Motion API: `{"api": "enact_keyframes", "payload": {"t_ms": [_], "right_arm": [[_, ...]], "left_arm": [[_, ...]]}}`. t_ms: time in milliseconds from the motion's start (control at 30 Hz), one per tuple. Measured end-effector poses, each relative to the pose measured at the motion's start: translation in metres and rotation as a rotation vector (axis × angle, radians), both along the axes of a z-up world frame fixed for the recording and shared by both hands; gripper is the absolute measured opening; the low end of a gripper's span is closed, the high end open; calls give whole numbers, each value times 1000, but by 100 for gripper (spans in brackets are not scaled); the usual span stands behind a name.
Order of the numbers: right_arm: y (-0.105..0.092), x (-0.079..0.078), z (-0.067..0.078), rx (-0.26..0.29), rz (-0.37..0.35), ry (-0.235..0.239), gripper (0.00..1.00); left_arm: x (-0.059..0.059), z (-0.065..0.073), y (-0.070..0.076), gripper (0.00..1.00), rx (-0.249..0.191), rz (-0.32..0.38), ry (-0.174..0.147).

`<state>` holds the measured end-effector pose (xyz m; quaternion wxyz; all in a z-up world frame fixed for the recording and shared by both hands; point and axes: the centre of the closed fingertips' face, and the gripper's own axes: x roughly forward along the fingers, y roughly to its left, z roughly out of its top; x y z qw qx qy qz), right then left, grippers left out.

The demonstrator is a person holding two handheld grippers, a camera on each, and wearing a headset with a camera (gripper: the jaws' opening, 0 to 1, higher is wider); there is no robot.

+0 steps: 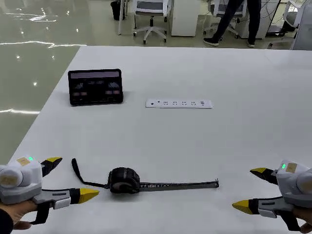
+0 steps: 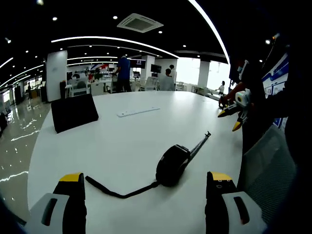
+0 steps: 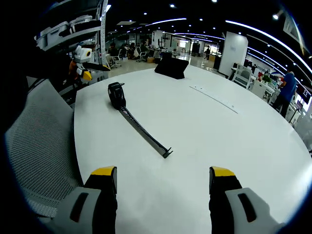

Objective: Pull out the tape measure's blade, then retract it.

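Observation:
A black tape measure (image 1: pixel 124 180) lies on the white table (image 1: pixel 195 73), its blade (image 1: pixel 178 185) pulled out to the right and its wrist strap (image 1: pixel 80 174) trailing left. My left gripper (image 1: pixel 74 178) is open to the left of the case, apart from it. My right gripper (image 1: pixel 256 189) is open to the right of the blade's end hook (image 1: pixel 216 183). The left gripper view shows the tape measure (image 2: pixel 172 165) ahead between the yellow-tipped fingers (image 2: pixel 71 177). In the right gripper view the blade (image 3: pixel 144 130) runs away to the case (image 3: pixel 116 94).
A black tablet (image 1: pixel 95 87) stands at the back left and a white power strip (image 1: pixel 179 103) lies mid-table. Office chairs (image 1: pixel 150 14) and a standing person (image 1: pixel 234 19) are beyond the far edge. The table's left edge is close to my left gripper.

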<state>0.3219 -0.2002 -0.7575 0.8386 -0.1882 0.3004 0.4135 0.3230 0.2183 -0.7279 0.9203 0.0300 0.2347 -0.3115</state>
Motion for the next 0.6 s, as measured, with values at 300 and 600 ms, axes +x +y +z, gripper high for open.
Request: {"api": "enact_keyframes", "payload": {"t_ms": [300, 600], "right_arm": [[-15, -26, 0, 49, -77, 3, 87], [-34, -52, -5, 67, -115, 1, 100]], "left_arm": [[-29, -8, 24, 100, 27, 76, 33], [-55, -9, 34, 100, 14, 80, 44]]}}
